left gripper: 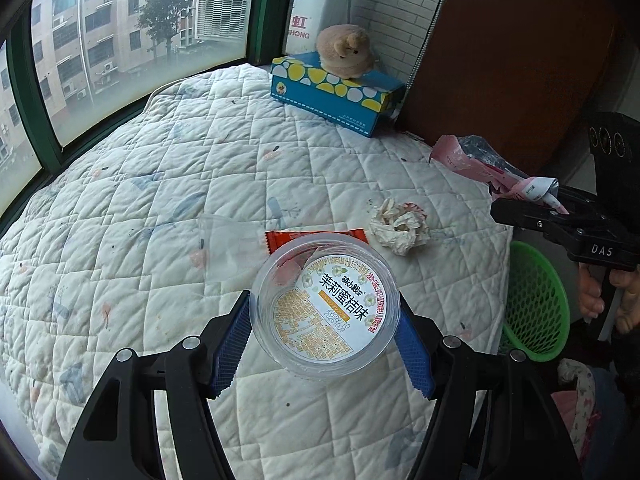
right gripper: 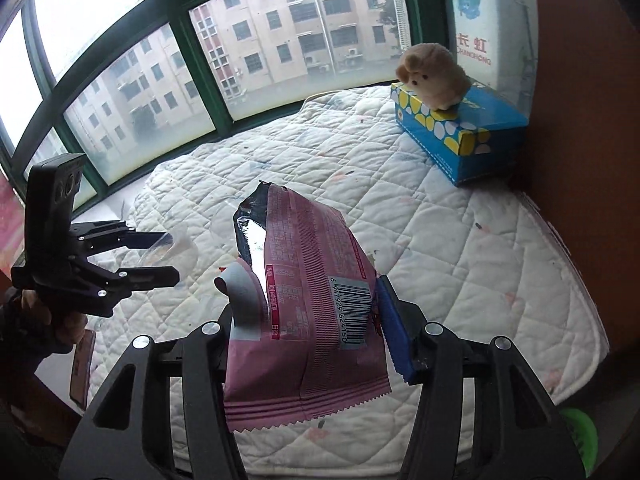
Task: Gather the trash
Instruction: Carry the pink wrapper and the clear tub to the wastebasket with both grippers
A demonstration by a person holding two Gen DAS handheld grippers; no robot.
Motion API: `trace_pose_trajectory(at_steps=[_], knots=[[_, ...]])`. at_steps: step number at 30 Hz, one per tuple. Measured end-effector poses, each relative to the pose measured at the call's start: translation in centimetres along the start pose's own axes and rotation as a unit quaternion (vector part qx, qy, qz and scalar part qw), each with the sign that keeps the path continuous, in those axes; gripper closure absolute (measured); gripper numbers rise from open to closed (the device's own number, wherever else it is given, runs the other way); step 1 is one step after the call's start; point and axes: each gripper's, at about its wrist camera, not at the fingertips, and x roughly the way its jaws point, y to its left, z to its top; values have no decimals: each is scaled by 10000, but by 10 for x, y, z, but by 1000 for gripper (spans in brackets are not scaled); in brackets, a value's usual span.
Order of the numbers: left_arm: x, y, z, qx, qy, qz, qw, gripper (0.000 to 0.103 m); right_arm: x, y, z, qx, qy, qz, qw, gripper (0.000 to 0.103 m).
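My left gripper (left gripper: 325, 322) is shut on a clear plastic cup (left gripper: 325, 306) with a printed label, held above the quilted mattress (left gripper: 160, 184). My right gripper (right gripper: 308, 316) is shut on a pink snack wrapper (right gripper: 308, 292) and holds it above the mattress; it also shows in the left wrist view (left gripper: 536, 210) with the wrapper (left gripper: 476, 164). On the mattress lie a crumpled tissue (left gripper: 398, 226), an orange-red wrapper (left gripper: 280, 238) partly behind the cup, and a clear plastic film (left gripper: 230, 244). The left gripper (right gripper: 170, 256) shows at the left of the right wrist view, with the clear cup (right gripper: 176, 248) faint between its fingers.
A green mesh basket (left gripper: 536, 304) sits beside the mattress's right edge; its rim also shows in the right wrist view (right gripper: 580, 436). A blue tissue box (left gripper: 336, 92) with a plush toy (left gripper: 346, 50) on it stands at the far corner. Windows line the far side; a brown panel (left gripper: 516, 60) stands at right.
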Motion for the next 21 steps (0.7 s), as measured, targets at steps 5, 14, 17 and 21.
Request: trace_pose_trajectory(at_steps=[5,14,17,21], knots=[[-1,-41,0,263,-42,-256,9993,38,-39,-7,-35,344,-207,-270,9988,49],[16,-126,-7,801,69,-773,9938,38,-92,-42,-109,1074,-282,-1053,9882,48],[24,-151,-10,958,154,-885,9913,38,-106,-55,-132,1347,-288,-1276,9822,47],[36,-185,-14,1156,273,-1022,9876,38,-121,-75,-163,1709,-241,-1573,9723,46]])
